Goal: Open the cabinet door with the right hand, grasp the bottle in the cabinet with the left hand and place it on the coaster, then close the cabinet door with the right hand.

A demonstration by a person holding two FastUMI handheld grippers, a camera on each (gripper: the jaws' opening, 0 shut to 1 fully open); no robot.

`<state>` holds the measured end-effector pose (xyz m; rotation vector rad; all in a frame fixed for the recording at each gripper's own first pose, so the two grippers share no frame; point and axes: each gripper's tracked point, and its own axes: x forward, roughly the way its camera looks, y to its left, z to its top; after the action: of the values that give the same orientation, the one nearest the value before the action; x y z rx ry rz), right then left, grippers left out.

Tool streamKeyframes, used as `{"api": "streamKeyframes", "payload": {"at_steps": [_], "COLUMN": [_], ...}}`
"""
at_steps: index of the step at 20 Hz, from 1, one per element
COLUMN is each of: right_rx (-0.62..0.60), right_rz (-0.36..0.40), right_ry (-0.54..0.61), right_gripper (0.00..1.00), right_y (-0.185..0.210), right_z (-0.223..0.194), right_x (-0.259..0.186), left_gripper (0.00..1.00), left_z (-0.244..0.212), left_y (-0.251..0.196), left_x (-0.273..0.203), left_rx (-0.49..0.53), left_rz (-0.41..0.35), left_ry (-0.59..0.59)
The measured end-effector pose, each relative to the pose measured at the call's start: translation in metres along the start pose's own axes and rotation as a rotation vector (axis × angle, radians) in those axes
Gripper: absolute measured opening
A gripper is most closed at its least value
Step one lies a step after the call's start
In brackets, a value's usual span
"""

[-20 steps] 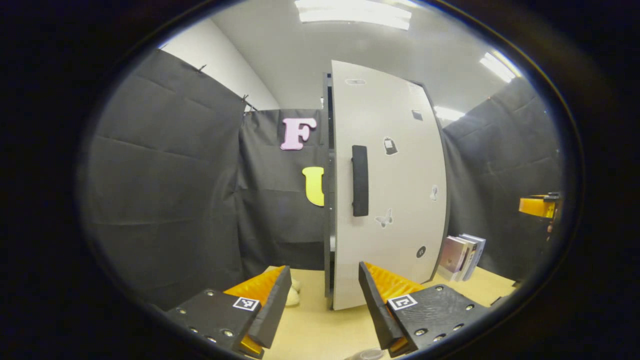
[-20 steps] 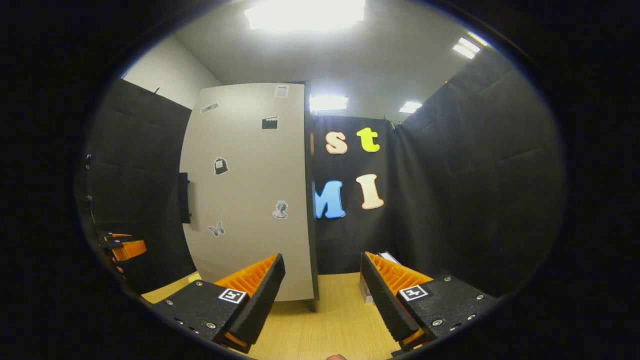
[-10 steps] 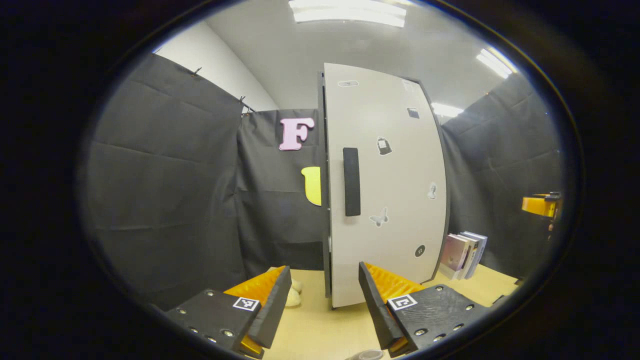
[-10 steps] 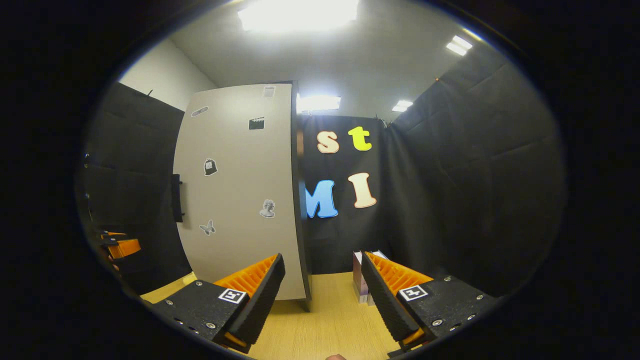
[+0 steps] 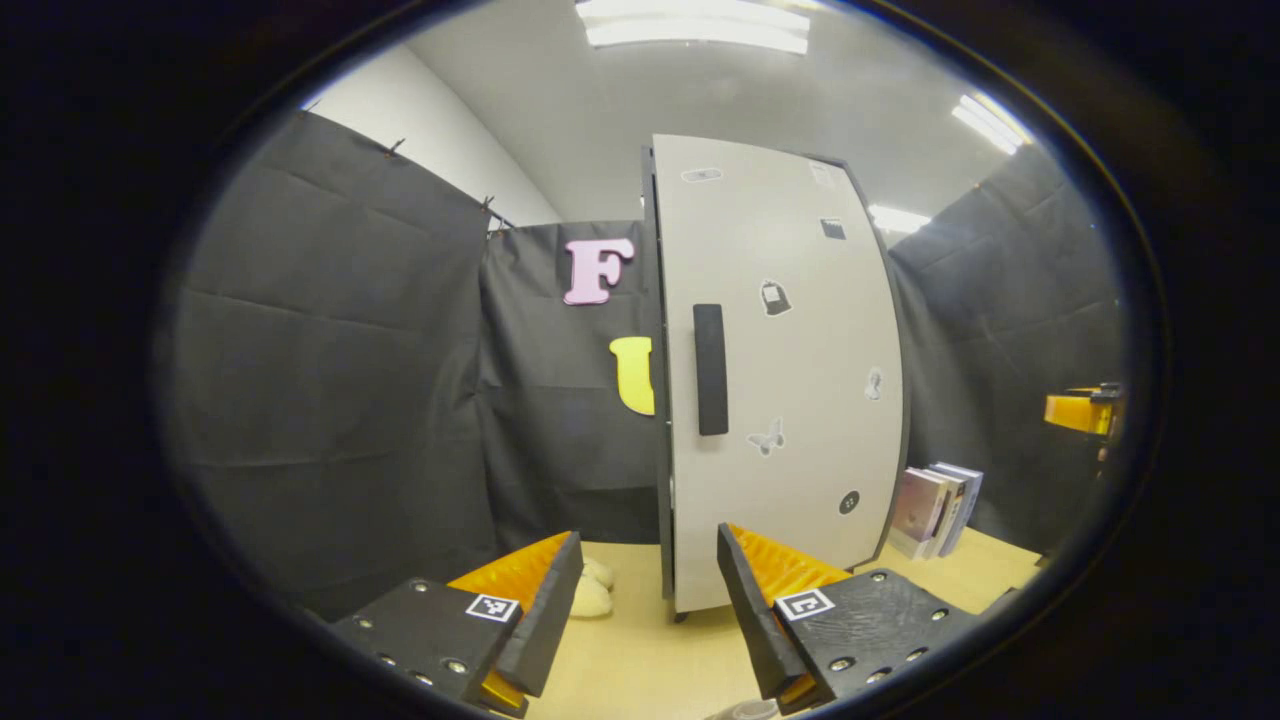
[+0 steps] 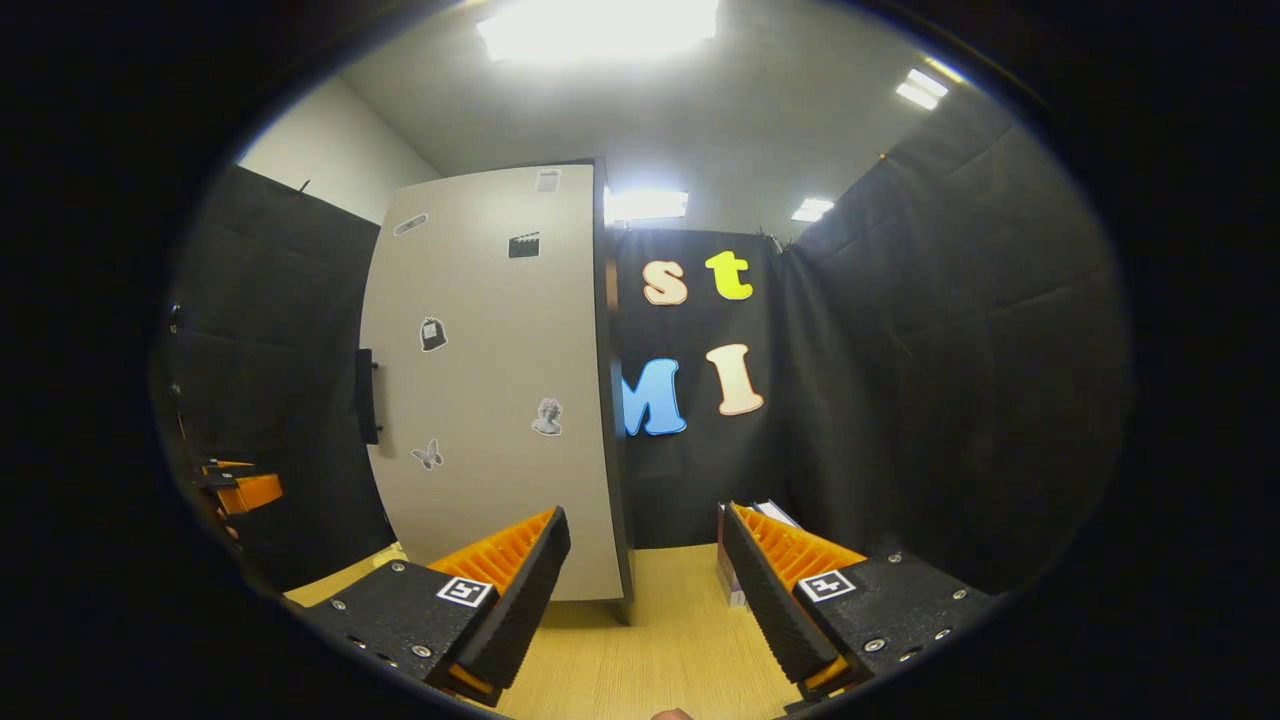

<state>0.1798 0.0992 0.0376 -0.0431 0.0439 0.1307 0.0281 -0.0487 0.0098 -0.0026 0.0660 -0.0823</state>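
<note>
Left gripper view puts the cabinet door [image 5: 790,380] at centre frame, flush against its dark frame, with the black handle [image 5: 710,369] just left of middle; the task appears to stand at its very beginning, the door not yet opened. The left gripper [image 5: 650,600] hangs at the bottom with its fingers spread wide and nothing between them. At the right edge the right gripper [image 5: 1082,411] shows small, well apart from the handle. Books [image 5: 938,510] lean at lower right on the wooden table [image 5: 640,660], and a pale object [image 5: 590,595] lies at lower centre, too small to identify. A clear rim at the bottom edge may be the coaster [image 5: 745,709]. The bottle is presumably behind the door.

Right gripper view adds the door's hinge side at upper centre, the handle edge-on at left, and the right gripper's own fingers parted and empty at the bottom. Opening, fetching, placing and closing all remain.
</note>
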Motion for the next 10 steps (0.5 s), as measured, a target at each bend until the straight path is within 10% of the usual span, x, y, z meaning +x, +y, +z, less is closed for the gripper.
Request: {"api": "streamKeyframes", "payload": {"at_steps": [10], "right_rx": [0.004], "right_rz": [-0.011], "right_ry": [-0.001], "right_gripper": [0.95], "right_y": [-0.0015], "right_z": [-0.002], "right_x": [-0.0031], "left_gripper": [0.77], "left_z": [-0.0011], "left_y": [0.0042], "left_x": [-0.0031], "left_rx": [0.0], "left_rz": [0.016], "left_ry": [-0.016]}}
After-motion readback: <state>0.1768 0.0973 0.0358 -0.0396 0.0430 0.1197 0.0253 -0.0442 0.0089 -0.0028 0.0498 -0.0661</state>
